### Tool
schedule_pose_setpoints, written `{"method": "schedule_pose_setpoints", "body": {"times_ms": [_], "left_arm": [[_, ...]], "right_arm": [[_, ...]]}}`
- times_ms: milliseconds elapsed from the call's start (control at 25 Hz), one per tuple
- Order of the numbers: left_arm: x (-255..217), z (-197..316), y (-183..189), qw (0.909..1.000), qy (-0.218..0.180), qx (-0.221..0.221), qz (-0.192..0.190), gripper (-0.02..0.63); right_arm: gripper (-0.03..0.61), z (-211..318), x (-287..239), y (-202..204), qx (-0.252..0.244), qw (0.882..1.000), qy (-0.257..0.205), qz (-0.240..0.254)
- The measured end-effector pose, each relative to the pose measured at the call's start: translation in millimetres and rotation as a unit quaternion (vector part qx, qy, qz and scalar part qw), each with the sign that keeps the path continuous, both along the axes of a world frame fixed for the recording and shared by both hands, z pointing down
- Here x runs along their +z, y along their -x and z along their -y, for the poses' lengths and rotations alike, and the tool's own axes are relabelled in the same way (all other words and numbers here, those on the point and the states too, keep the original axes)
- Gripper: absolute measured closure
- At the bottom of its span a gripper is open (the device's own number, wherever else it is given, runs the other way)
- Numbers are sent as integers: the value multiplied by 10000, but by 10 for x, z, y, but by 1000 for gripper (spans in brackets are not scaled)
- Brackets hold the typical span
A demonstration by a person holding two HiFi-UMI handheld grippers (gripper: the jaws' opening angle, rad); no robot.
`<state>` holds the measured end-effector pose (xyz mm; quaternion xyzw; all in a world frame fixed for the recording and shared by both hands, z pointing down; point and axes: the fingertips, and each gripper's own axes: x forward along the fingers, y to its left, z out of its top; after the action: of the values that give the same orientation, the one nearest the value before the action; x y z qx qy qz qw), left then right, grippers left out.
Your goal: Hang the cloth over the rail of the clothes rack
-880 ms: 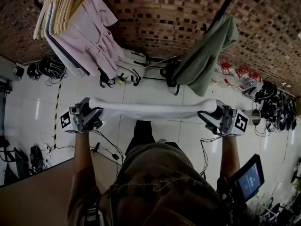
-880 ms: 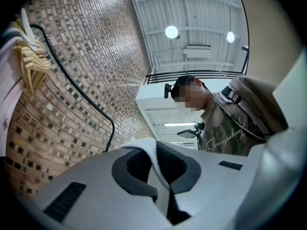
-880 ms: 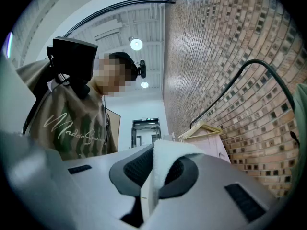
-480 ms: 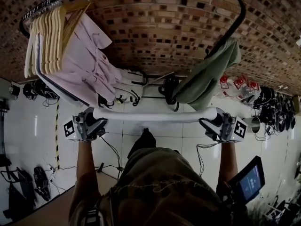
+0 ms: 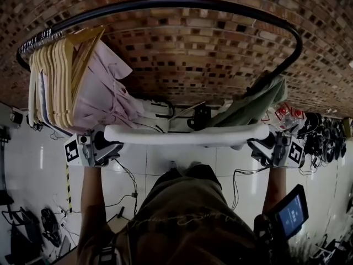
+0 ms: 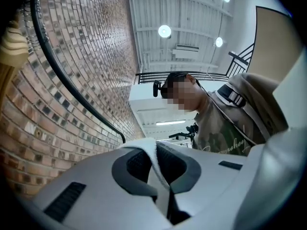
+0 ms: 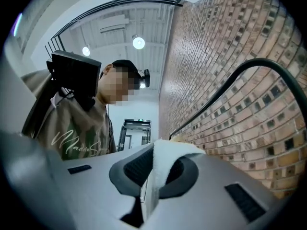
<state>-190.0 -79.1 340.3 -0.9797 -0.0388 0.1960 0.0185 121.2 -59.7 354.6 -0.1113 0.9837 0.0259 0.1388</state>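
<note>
- One white cloth [image 5: 187, 135] is pulled out into a long, level band between the two grippers. It is held in the air short of the rail and does not touch it.
- There are two grippers, one in each of the person's hands, and each carries one marker cube [image 5: 71, 149].
- The left gripper [image 5: 110, 143] is clamped on the cloth's left end. Its own view shows a white fold pinched between two dark pads [image 6: 135, 164].
- The right gripper [image 5: 258, 143] is closed the same way on the right end, with a thicker tuft of cloth bulging out of its jaws.
- One black rail [image 5: 165, 3] curves across overhead in front of a brick wall [image 5: 193, 54].
- At the rail's left end hangs a tight bunch of pale wooden hangers [image 5: 55, 76], packed too close to count, with pink garments [image 5: 107, 95] under them.
- One green garment [image 5: 251, 106] is draped at the rail's right end, just behind the cloth.
- One small lit screen [image 5: 289, 211] sits by the right forearm.
</note>
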Motion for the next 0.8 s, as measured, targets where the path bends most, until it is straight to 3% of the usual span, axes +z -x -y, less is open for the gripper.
{"method": "schedule_pose_setpoints", "body": {"times_ms": [160, 360, 800], "left_arm": [[-194, 285, -136, 9998, -75, -181, 78, 601], [-446, 536, -240, 9995, 57, -286, -117, 601], [-1141, 833, -357, 9996, -79, 33, -264, 601]], "right_arm": [[563, 302, -267, -144, -196, 9994, 159, 220], [562, 525, -600, -254, -440, 9990, -14, 35], [563, 842, -1226, -363, -685, 9974, -221, -12]]}}
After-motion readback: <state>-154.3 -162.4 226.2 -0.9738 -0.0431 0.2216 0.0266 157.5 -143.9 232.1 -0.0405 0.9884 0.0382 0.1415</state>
